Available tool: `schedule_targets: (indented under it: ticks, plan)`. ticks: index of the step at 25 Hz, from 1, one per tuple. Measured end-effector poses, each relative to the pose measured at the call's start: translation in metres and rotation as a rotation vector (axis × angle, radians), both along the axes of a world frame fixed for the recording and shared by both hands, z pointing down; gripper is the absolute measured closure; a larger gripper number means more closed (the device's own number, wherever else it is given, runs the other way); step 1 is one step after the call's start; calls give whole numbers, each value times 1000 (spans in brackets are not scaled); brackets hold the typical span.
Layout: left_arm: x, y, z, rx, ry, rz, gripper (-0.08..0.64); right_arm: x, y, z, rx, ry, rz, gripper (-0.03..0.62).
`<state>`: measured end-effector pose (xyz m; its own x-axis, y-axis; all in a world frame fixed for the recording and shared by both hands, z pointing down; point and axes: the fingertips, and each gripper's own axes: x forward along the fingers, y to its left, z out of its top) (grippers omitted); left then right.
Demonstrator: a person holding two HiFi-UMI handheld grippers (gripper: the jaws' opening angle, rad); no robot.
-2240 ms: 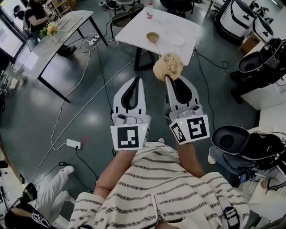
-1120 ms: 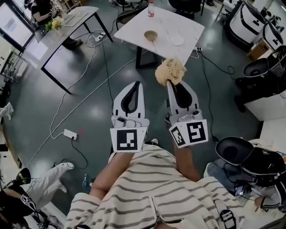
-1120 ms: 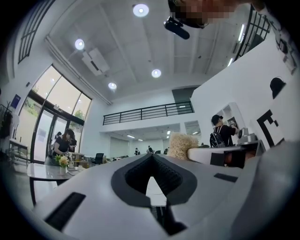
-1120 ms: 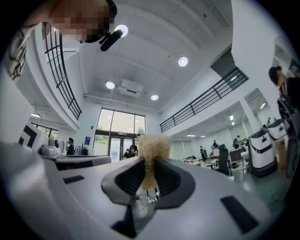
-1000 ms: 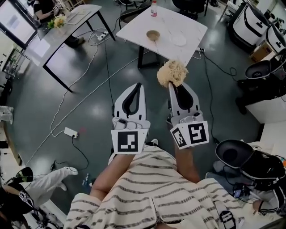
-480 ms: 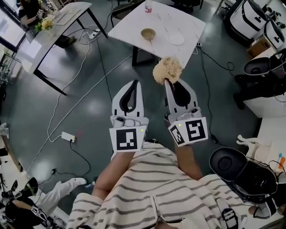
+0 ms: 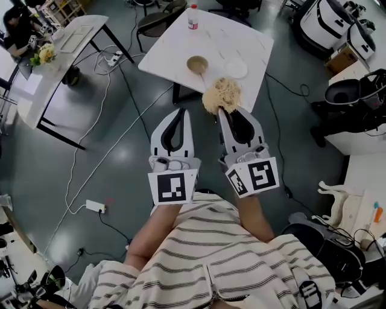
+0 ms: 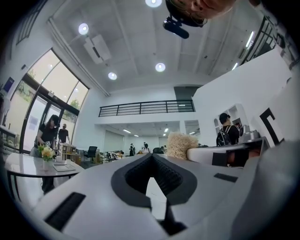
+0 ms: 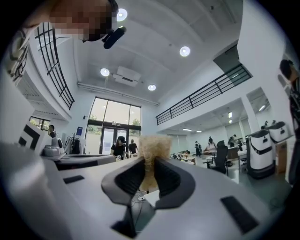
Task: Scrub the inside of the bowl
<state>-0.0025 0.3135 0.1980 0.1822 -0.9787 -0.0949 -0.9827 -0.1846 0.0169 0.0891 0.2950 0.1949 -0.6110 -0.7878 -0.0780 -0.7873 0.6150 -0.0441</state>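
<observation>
In the head view a small tan bowl (image 7: 197,63) stands on a white table (image 7: 172,51) ahead of me, well beyond both grippers. My right gripper (image 7: 224,112) is shut on a tan fibrous scrubber (image 7: 221,95), which sticks out past its tips, over the table's near edge. The right gripper view shows the scrubber (image 9: 152,145) pinched between the right gripper's (image 9: 149,161) dark pads. My left gripper (image 7: 180,112) is held beside it, shut and empty; its tips (image 8: 152,155) meet, with the scrubber (image 8: 182,144) to its right.
A white round plate (image 7: 236,69) and a bottle (image 7: 193,17) share the table with the bowl. A chair (image 7: 158,21) stands behind it. A grey desk (image 7: 60,66) is at left, dark machines (image 7: 353,90) at right. Cables and a power strip (image 7: 96,207) lie on the floor.
The white table with the bowl has come closer and lower in the head view. Both grippers keep their pose, the right one still holding the scrubber.
</observation>
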Motion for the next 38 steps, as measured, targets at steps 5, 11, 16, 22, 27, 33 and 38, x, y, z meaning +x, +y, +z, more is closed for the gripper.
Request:
schedule_targets:
  ticks: [5, 11, 16, 22, 27, 33, 38]
  plan:
    - [-31, -55, 3, -20, 10, 51, 555, -31, -52, 0, -12, 10, 50, 526]
    - [-60, -101, 6, -33, 25, 109, 555, -60, -93, 2, -35, 29, 117, 526]
    - [-73, -122, 16, -65, 57, 129, 555, -67, -108, 10, -63, 54, 155, 526]
    - [-68, -147, 26, -77, 65, 148, 555, -61, -132, 18, -80, 68, 173, 526]
    - [-58, -179, 32, -74, 43, 142, 555, -61, -163, 27, -75, 49, 141, 526]
    - [-50, -231, 24, -58, 38, 101, 555, -54, -215, 26, -64, 44, 80, 526]
    - [-37, -275, 30, -66, 18, 72, 555, -45, -256, 35, -77, 44, 28, 526]
